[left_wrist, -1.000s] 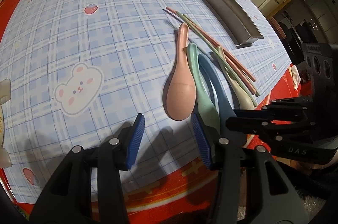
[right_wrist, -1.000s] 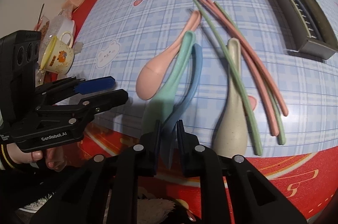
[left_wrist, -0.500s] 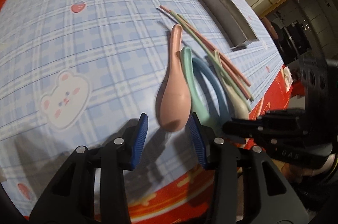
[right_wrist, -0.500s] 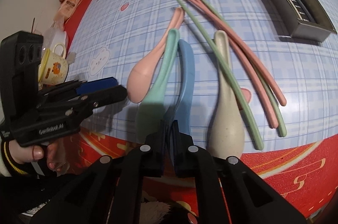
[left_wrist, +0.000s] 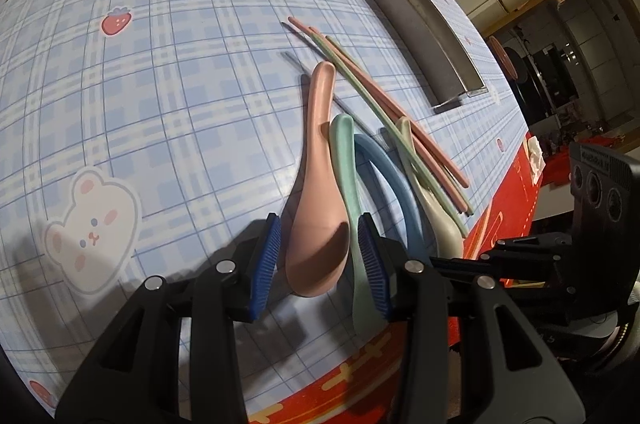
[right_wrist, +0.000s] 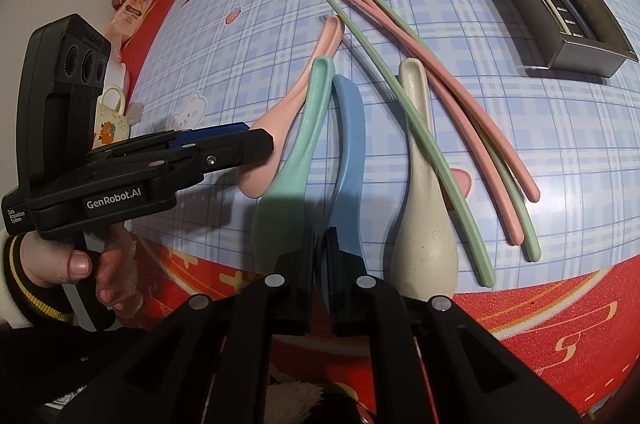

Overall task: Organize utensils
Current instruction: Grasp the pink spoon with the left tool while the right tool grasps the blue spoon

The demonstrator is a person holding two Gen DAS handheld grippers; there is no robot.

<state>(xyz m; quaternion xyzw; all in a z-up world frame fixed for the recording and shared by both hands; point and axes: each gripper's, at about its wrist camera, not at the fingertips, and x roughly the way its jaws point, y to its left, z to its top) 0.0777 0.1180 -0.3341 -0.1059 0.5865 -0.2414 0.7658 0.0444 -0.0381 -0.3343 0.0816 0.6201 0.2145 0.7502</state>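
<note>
The pink spoon lies on the plaid tablecloth with its bowl toward the near table edge and its handle running away toward about 12 o'clock in the left wrist view, tilting slightly to 1 o'clock. Its bowl sits between the blue pads of the left gripper, whose fingers are spread either side of it at 9 and 3 o'clock; whether the pads touch the bowl I cannot tell. The long axis of the spoon lines up with the fingers, so closing would pinch the bowl across its width, which I judge to be the coming move.

Just beside it at 3 o'clock lies the mint spoon, touching or nearly touching the pink one along the handle, and part of its bowl passes under the right-hand pad, so that pad may catch it. Next comes the blue spoon, whose bowl end reaches the right gripper; those fingers are drawn close with only a narrow gap, seemingly pinching the blue spoon's edge, though contact is hard to confirm. Further toward 3 o'clock rest the beige spoon and the pink and green chopsticks, one green stick crossing the beige handle. The metal tray stands well apart at 1 o'clock, by my reckoning where these pieces go
</note>
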